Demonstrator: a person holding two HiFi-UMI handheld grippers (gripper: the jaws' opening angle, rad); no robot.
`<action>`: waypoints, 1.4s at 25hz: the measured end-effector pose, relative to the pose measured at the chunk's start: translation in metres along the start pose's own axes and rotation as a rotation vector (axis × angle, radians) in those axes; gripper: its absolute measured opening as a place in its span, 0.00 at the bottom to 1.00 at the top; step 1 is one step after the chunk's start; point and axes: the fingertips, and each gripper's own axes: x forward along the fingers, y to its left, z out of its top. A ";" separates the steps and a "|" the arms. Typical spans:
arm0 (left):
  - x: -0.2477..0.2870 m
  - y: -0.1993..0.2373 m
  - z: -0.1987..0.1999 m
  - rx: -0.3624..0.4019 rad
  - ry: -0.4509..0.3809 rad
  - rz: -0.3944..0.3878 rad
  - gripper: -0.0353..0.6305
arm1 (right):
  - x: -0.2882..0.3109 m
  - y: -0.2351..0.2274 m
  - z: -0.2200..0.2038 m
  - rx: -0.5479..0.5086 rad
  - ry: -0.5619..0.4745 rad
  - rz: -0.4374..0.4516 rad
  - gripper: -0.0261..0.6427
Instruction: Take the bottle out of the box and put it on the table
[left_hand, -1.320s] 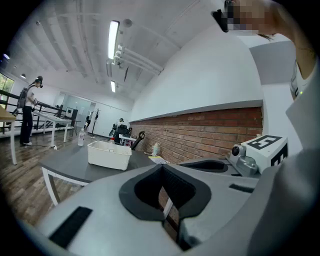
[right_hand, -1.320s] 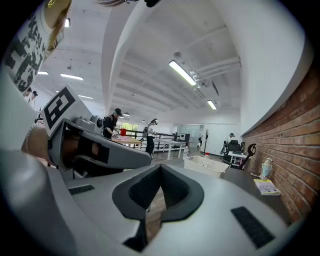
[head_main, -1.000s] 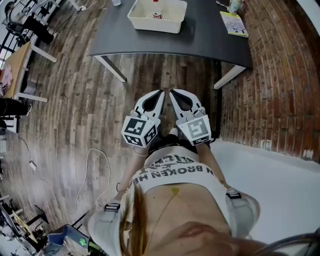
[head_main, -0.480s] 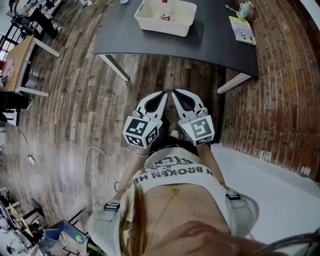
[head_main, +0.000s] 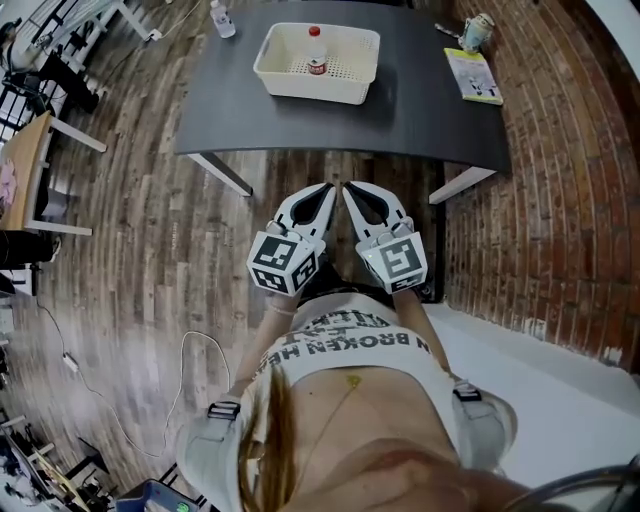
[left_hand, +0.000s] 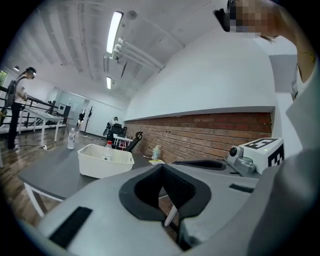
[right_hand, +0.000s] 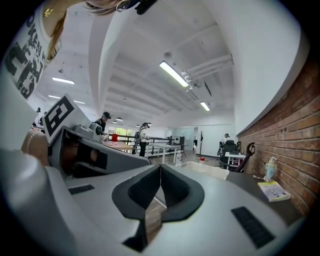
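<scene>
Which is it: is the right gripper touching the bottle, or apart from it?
Apart. The head view shows wooden floor between the right gripper and the bottle in the box.

Left claw (head_main: 322, 192): held low before the torso, pointing forward and near level, jaws closed tip to tip, nothing between them. Right claw (head_main: 349, 190): just beside the left, same pose, tips angled toward it, jaws closed and empty. Rear of each: left marker cube (head_main: 283, 262), right marker cube (head_main: 401, 262). Hands mostly hidden beneath the cubes.
</scene>
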 end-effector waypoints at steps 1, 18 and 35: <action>0.006 0.005 0.004 0.005 0.001 -0.011 0.06 | 0.007 -0.005 0.001 0.001 0.000 -0.008 0.05; 0.041 0.091 0.020 0.013 0.046 -0.100 0.06 | 0.106 -0.027 0.000 0.027 0.017 -0.077 0.05; 0.070 0.135 0.027 -0.029 0.029 -0.074 0.06 | 0.152 -0.052 -0.006 0.043 0.052 -0.056 0.05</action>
